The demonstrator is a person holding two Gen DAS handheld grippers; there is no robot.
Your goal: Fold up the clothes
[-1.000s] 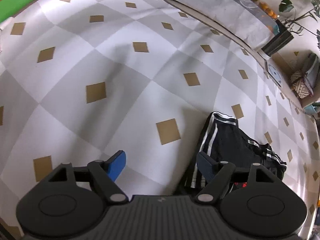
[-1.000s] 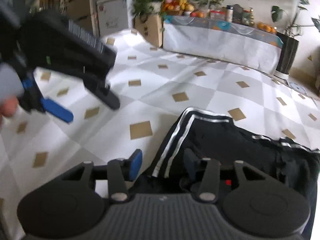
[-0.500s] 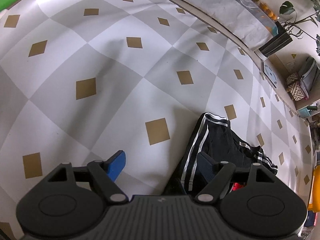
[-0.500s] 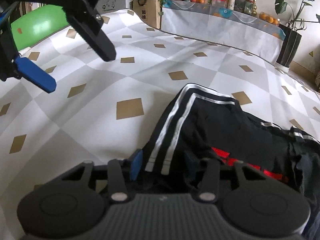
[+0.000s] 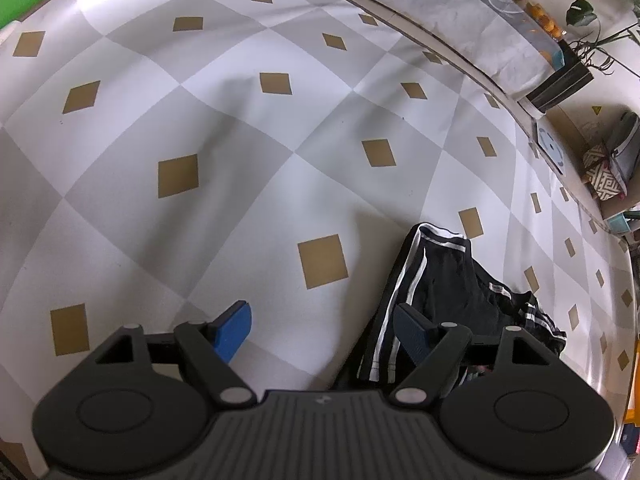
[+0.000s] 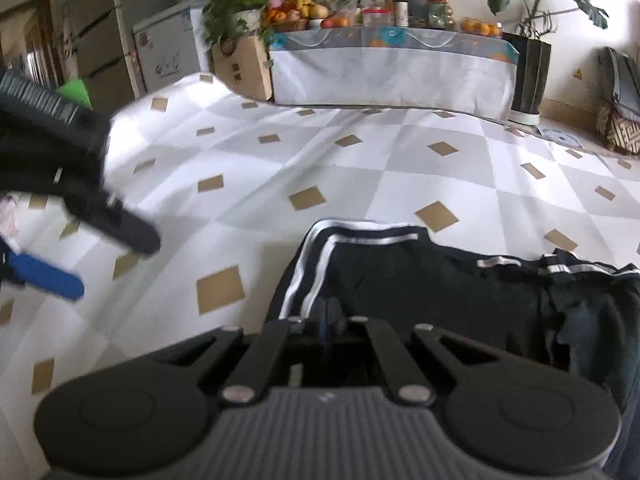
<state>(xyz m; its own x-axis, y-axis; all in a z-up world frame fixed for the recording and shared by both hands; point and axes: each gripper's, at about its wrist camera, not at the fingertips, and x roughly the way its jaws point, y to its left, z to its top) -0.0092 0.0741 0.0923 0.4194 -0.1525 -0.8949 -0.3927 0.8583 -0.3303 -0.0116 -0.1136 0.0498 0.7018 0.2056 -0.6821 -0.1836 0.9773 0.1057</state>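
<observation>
We see black trousers point(image 6: 420, 280) with white side stripes lying crumpled on a checked cloth point(image 5: 248, 168). Our right gripper point(image 6: 328, 314) has just closed, its jaws pinched together at the striped edge of the trousers; whether fabric is caught between them we cannot tell. Our left gripper point(image 5: 320, 328) hangs wide open and empty, one blue pad over the cloth, the other above the trousers

A white and grey checked cloth with tan diamonds point(image 6: 400, 152) covers the work surface. Behind it stands a side table point(image 6: 392, 68) draped in pale cloth, loaded with fruit and jars, flanked by leafy potted plants point(image 6: 236, 4), a cardboard box point(image 6: 240, 68) and a white freezer point(image 6: 168, 48). Daylight falls from the left.
</observation>
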